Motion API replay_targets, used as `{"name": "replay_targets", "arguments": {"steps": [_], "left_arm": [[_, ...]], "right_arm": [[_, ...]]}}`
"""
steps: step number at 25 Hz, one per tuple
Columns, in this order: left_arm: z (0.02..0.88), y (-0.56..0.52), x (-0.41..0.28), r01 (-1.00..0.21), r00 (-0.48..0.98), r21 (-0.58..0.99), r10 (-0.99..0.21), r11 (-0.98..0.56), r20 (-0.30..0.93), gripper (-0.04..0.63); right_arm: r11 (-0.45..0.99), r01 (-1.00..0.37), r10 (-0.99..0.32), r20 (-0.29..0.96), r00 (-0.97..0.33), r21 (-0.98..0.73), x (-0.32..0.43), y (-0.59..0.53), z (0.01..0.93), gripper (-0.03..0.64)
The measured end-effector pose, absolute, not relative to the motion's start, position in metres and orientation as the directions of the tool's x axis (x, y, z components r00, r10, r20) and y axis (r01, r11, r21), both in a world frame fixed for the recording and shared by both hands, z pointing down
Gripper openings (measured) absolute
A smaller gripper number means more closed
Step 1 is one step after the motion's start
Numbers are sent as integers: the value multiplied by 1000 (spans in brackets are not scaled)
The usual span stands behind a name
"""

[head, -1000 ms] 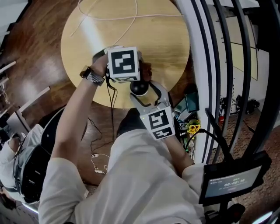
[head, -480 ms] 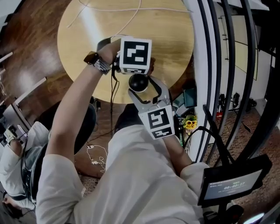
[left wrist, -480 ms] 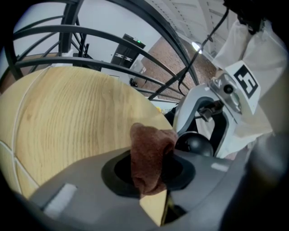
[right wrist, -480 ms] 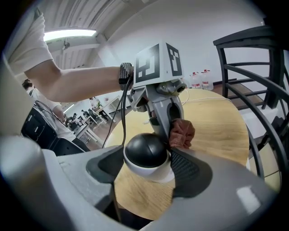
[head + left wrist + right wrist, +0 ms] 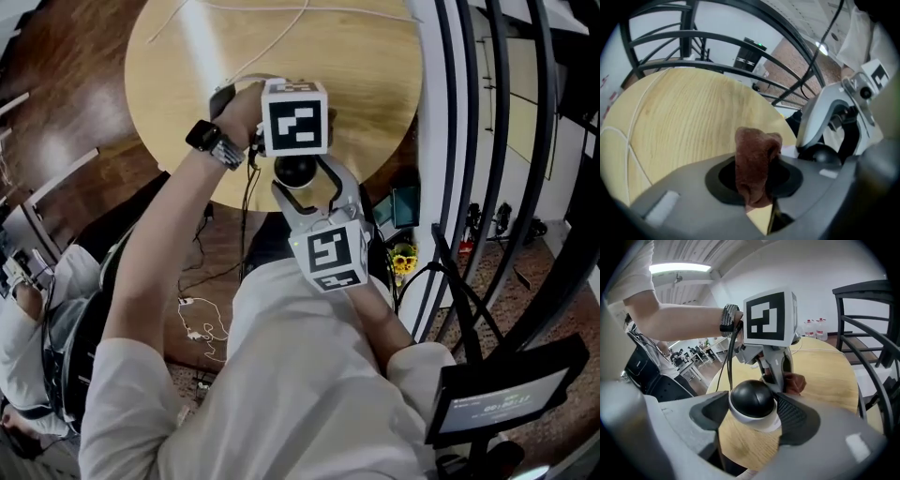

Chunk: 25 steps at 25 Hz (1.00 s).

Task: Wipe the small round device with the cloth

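- Fingers of the right gripper are clamped on the small round device, a black dome on a white base. It is held in the air over the near edge of the round wooden table.
- Left gripper pinches a brown cloth, a tuft of it standing up past the jaws, just beside the device on its far side.
- As I read it, both things are in hand and brought together. Whether cloth touches dome I cannot tell, and most of the rubbing looks left to do.
- White cable lies on the table well beyond the device. Black metal bars rise to the device's right, and a small screen stands well apart from it.
- Right gripper's own fingers cover the device's sides, so the cloth will probably reach those parts poorly. Nothing else stands between cloth and device.
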State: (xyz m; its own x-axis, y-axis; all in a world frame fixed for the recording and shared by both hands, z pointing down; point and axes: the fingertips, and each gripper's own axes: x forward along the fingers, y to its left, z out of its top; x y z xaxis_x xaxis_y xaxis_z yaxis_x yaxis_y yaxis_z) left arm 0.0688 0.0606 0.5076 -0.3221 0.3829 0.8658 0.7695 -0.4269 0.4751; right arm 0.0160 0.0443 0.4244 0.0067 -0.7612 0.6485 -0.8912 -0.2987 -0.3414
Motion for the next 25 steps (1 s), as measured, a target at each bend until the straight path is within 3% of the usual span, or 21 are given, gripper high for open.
{"name": "replay_targets", "arguments": {"steps": [4, 9, 16, 21, 25], "left_arm": [[511, 33, 76, 700, -171, 397, 400, -593, 900, 107], [503, -5, 85, 499, 17, 341, 403, -796, 915, 107], [475, -9, 46, 316, 233, 347, 427, -883, 874, 109], [450, -14, 19, 249, 318, 425, 488, -870, 813, 109], [453, -2, 6, 227, 339, 497, 547, -837, 766, 109]], "right_arm": [[-225, -913, -752, 656, -59, -340, 8, 35, 432, 324], [-47, -931, -766, 611, -199, -363, 2, 39, 435, 324], [64, -936, -758, 594, -271, -346, -23, 68, 445, 324], [103, -927, -763, 569, -307, -361, -24, 69, 438, 324], [303, -925, -690, 616, -379, -230, -29, 82, 452, 324]]}}
